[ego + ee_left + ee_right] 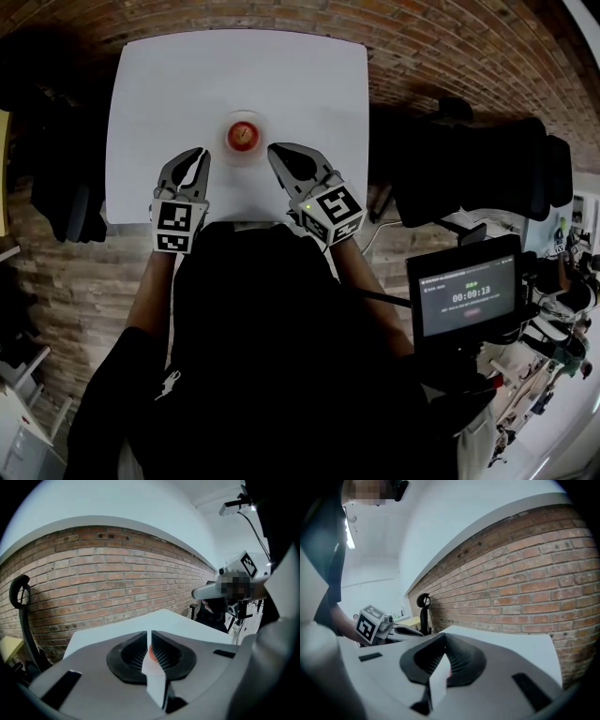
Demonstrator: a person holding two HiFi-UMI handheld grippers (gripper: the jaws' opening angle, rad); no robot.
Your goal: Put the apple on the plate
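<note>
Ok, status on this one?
Left gripper shut, empty. Right gripper shut, empty. Apple on plate, white table. Nothing in the way.

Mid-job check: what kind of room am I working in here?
Probably an office or lab set up for recording: a white table against a brick wall, black chairs beside it, and a screen showing a timer.

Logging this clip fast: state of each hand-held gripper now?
Left hand-held gripper: closed, holding nothing.
Right hand-held gripper: closed, holding nothing.
</note>
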